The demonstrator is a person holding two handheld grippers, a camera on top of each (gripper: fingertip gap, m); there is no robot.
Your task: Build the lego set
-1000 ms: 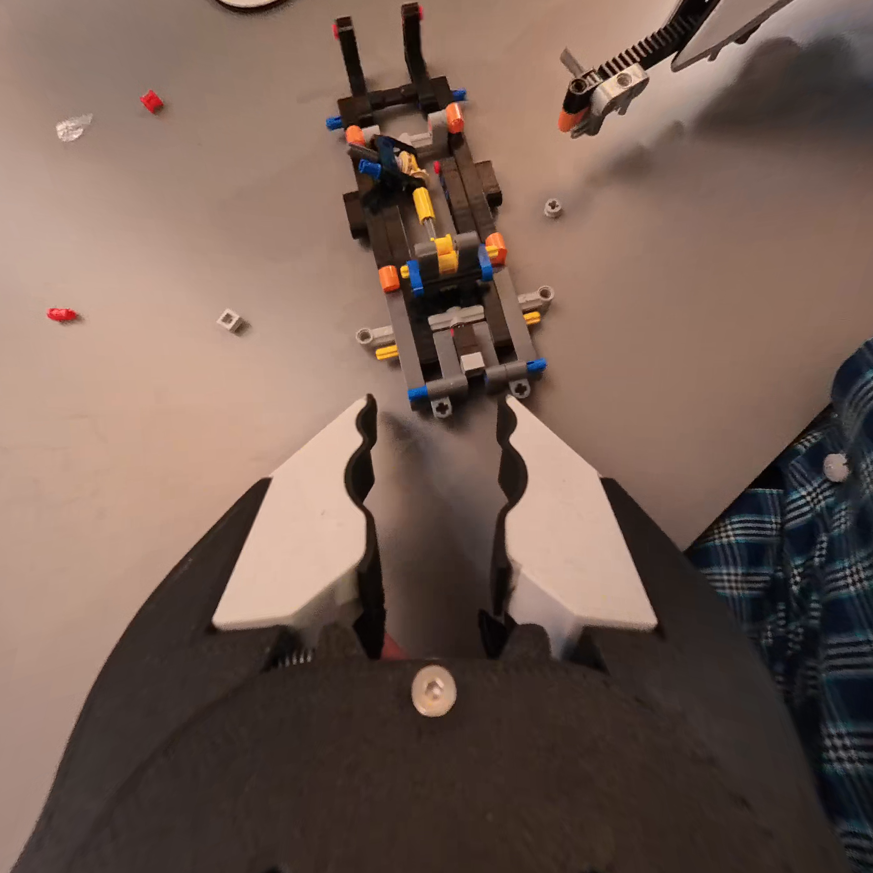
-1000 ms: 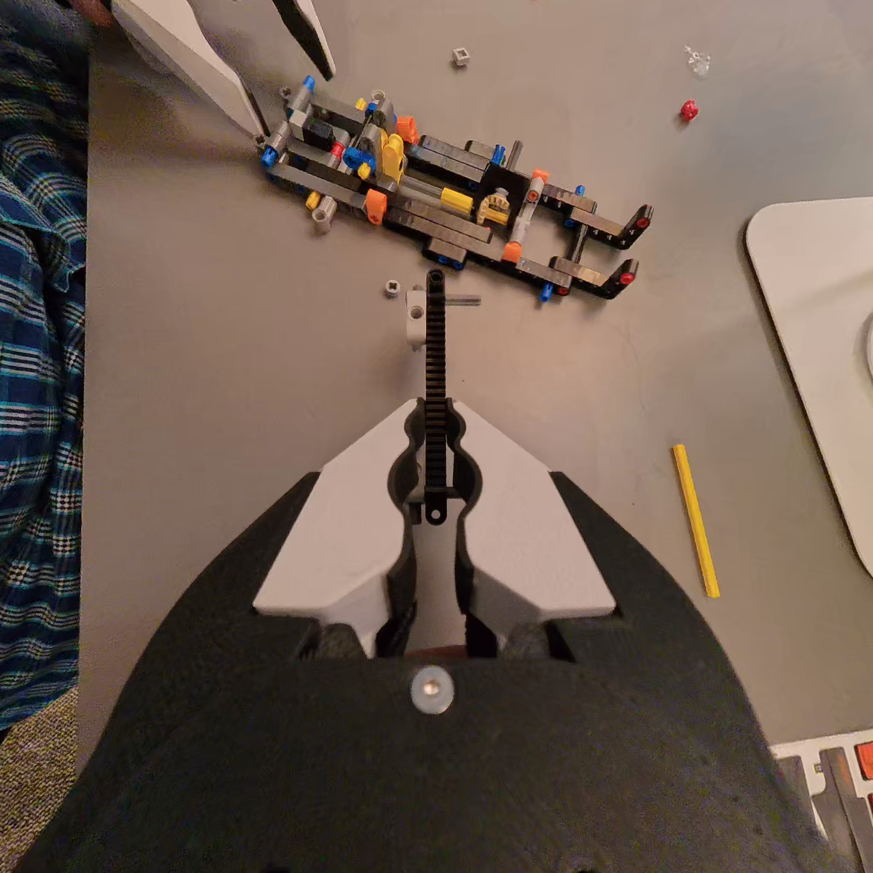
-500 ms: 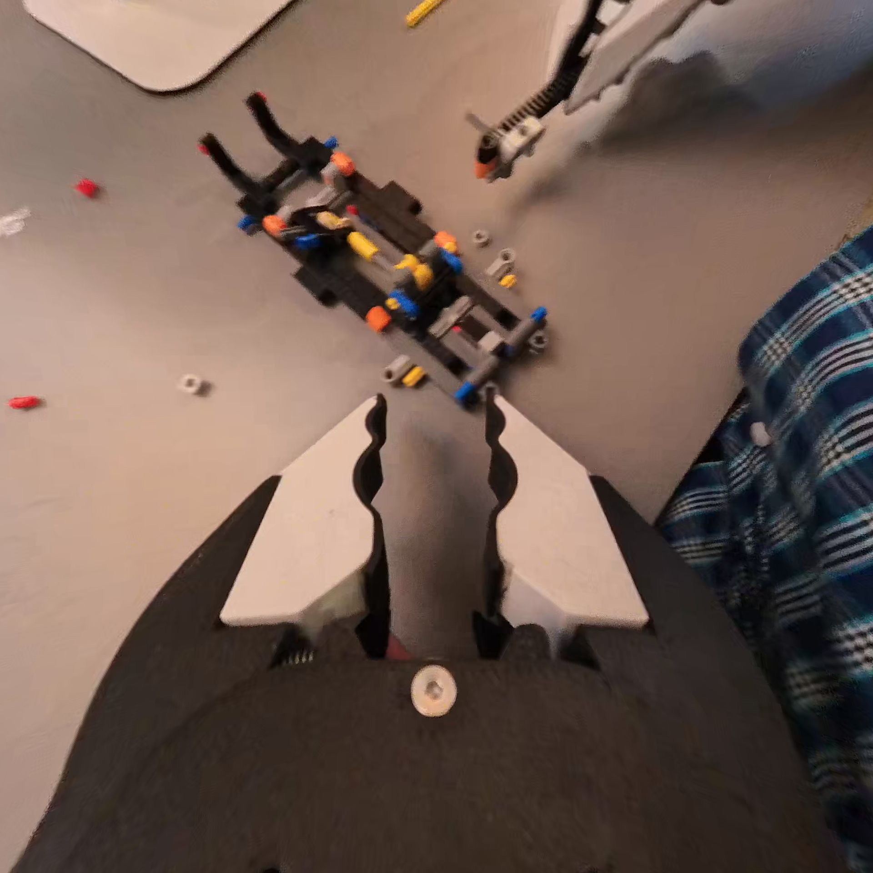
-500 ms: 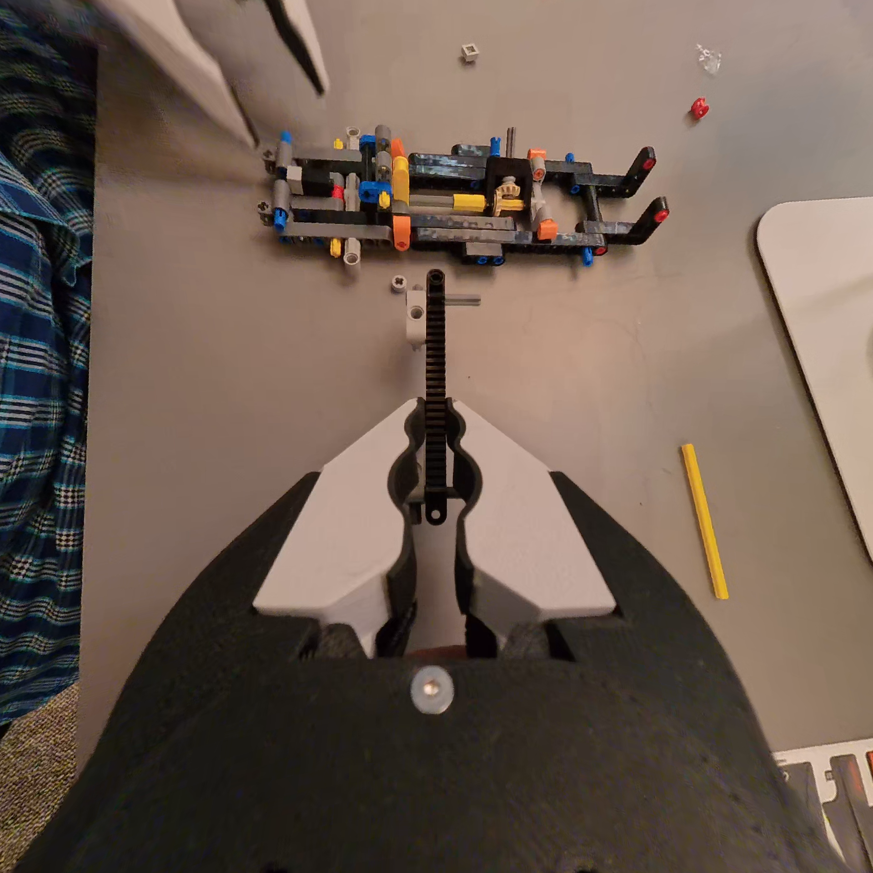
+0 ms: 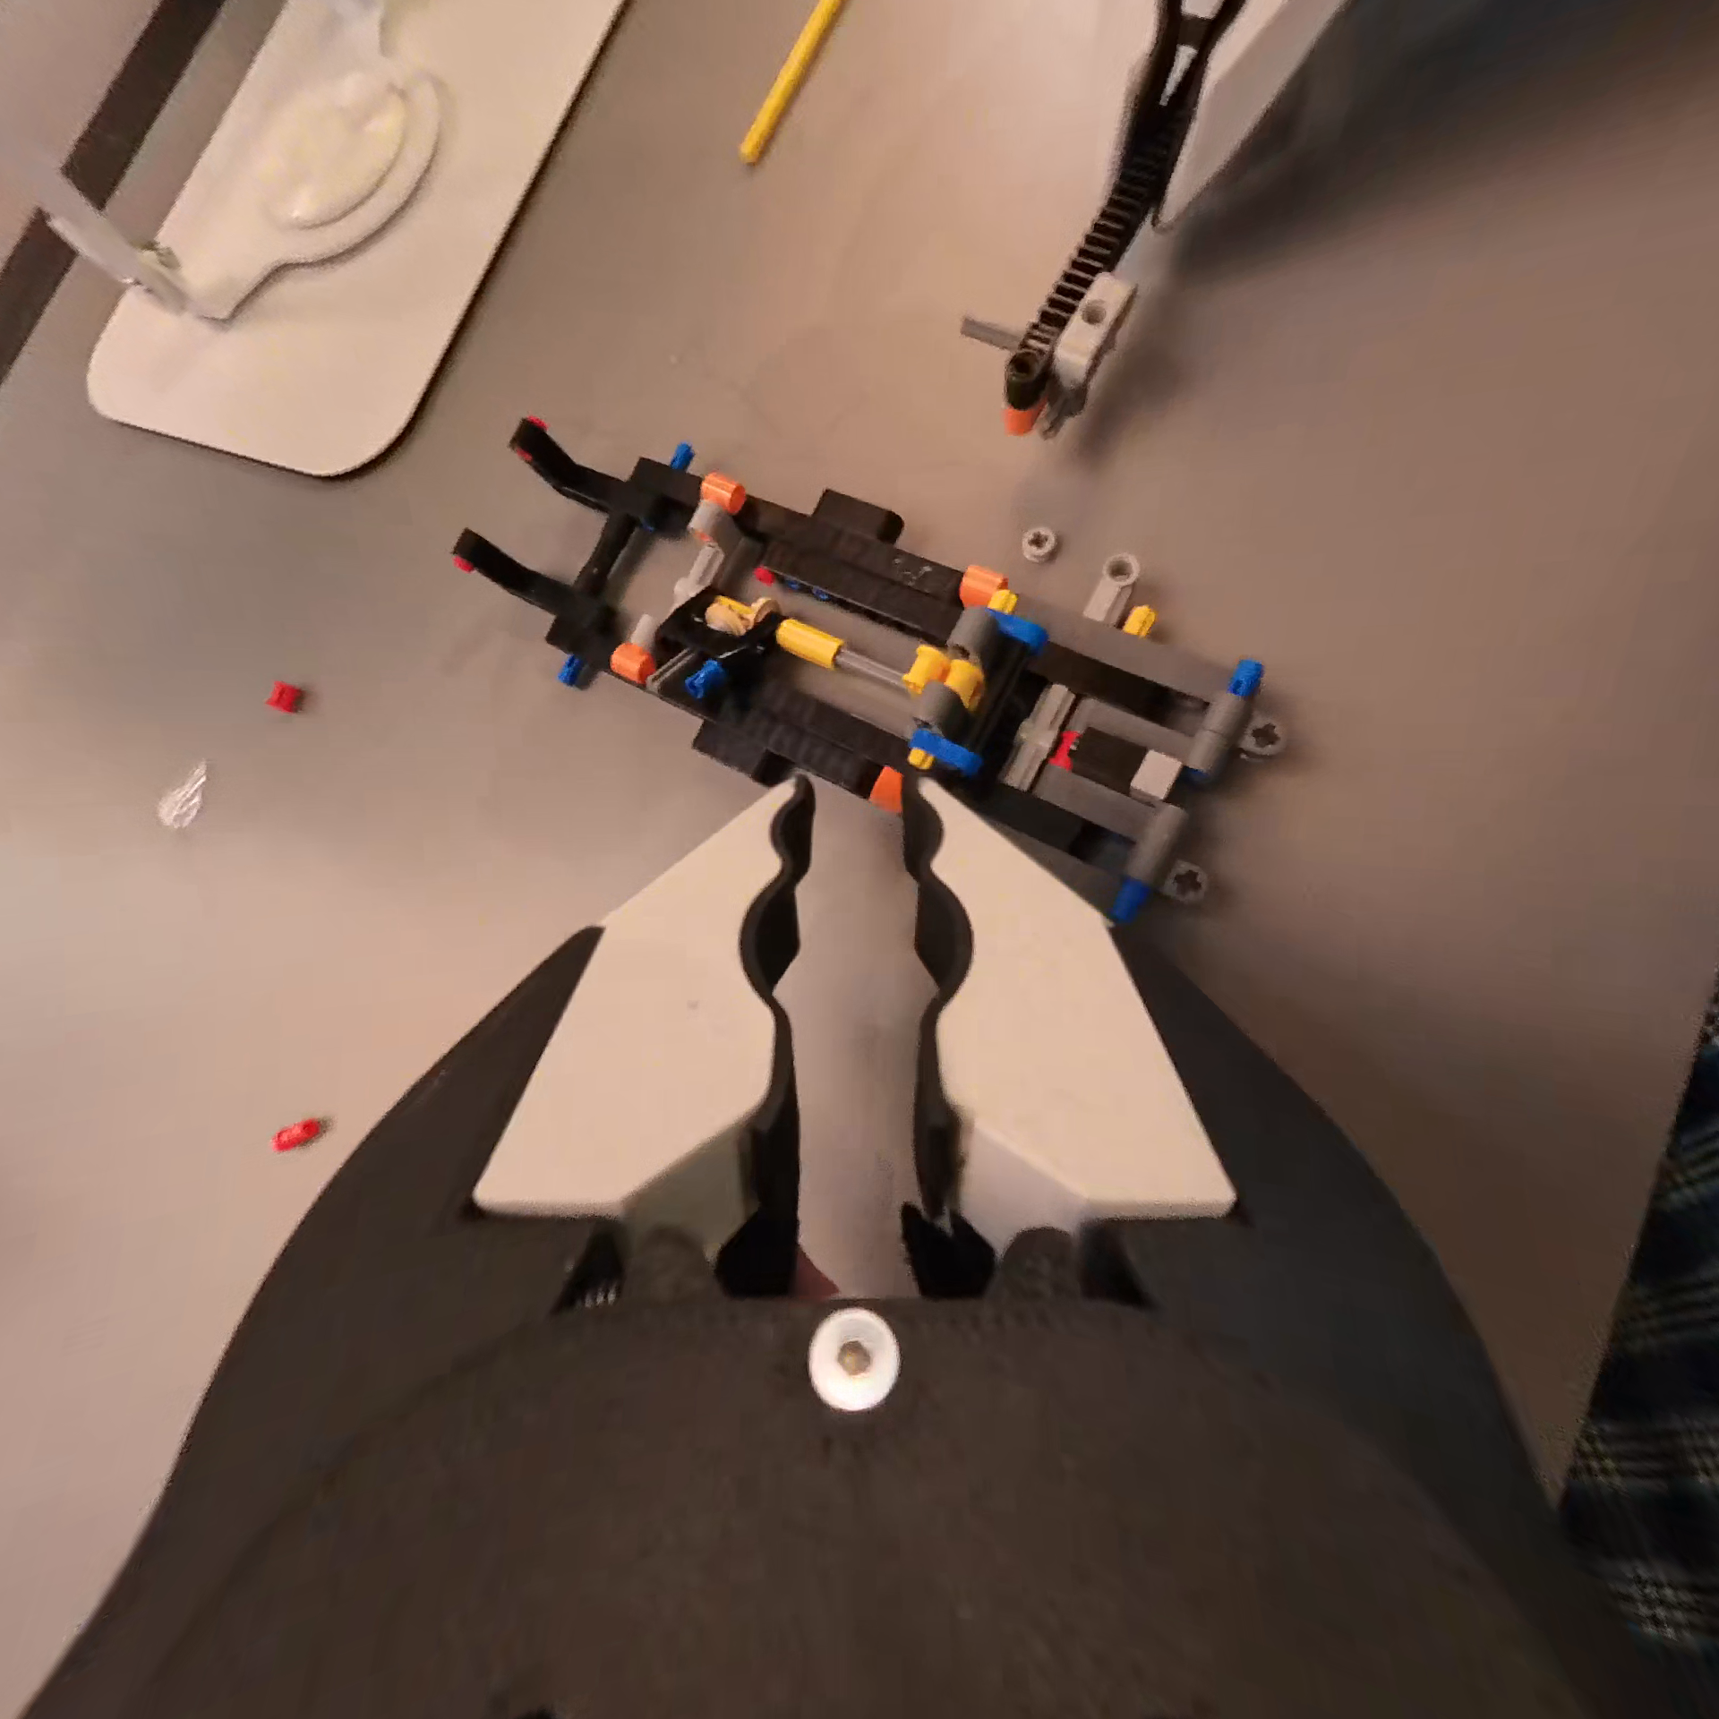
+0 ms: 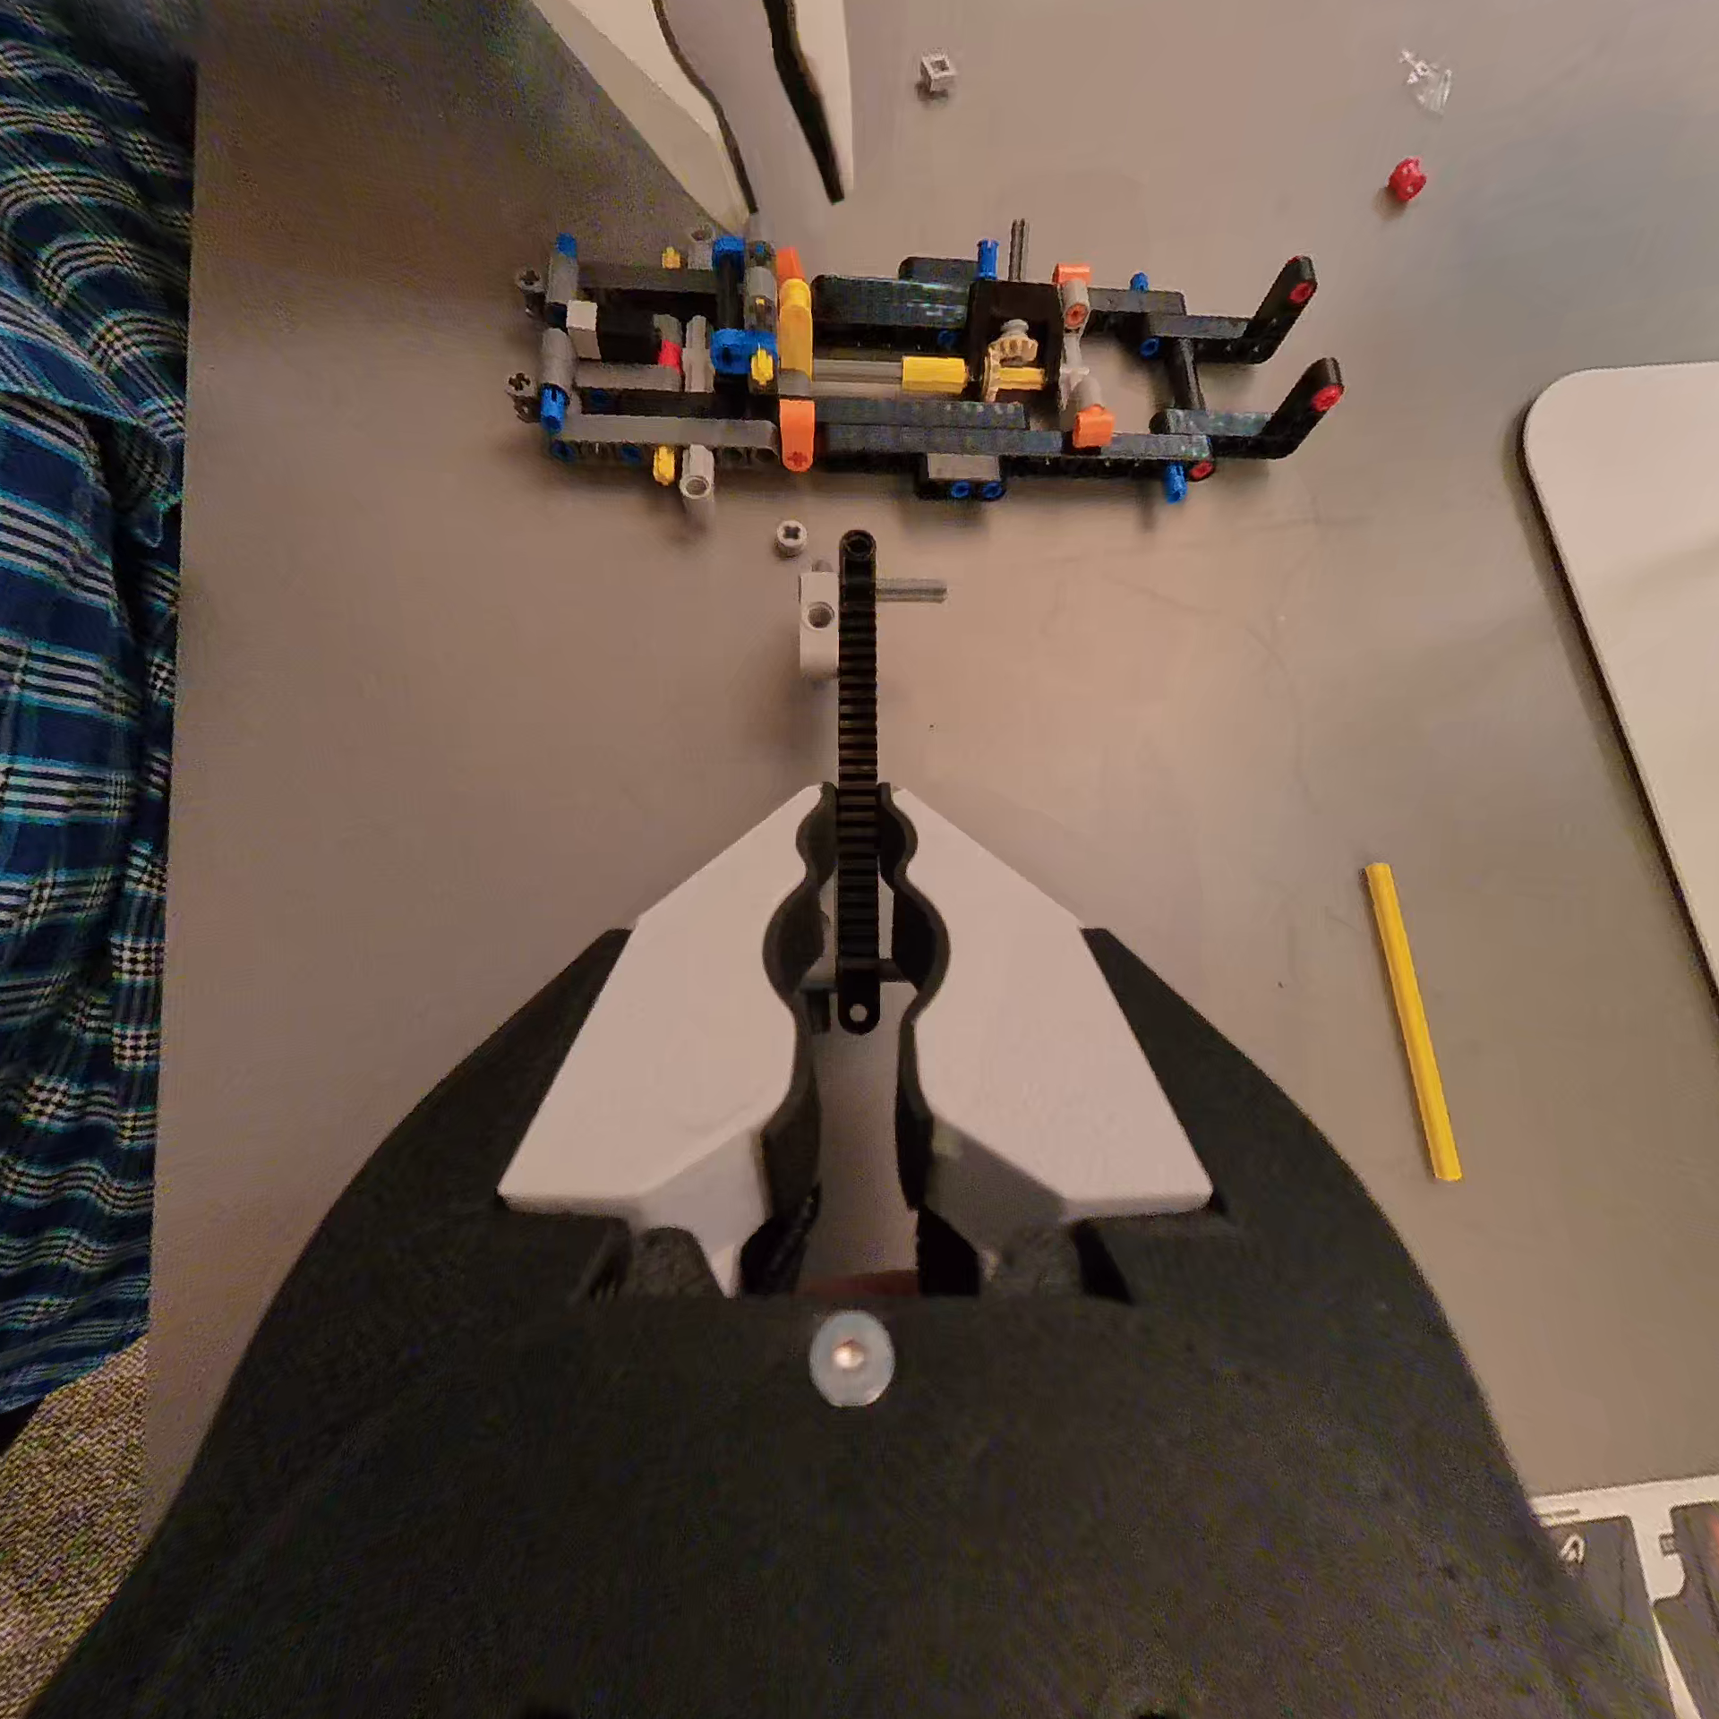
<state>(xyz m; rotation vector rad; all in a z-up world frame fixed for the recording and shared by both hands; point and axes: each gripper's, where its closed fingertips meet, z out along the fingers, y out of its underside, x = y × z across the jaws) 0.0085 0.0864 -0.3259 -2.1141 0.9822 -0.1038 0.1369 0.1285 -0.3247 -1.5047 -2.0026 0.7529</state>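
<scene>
Chassis [image 6: 912, 372] of black and grey beams lies flat on the grey table [image 6: 372, 744], where we see it just beyond the toothed black rack [image 6: 858, 744]. Our right gripper [image 6: 858, 791] pinches that rack. Our left gripper [image 5: 856, 791], fingers spread and empty, sits at the chassis's long side by an orange pin [image 5: 886, 789].

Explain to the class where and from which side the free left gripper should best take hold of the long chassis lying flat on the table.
Probably across the middle of the chassis, where its two black side beams run straight and parallel. The left gripper, open and empty, already faces one long side; come from there, one finger outside each beam. Avoid the thin forked end and protruding pins.
</scene>
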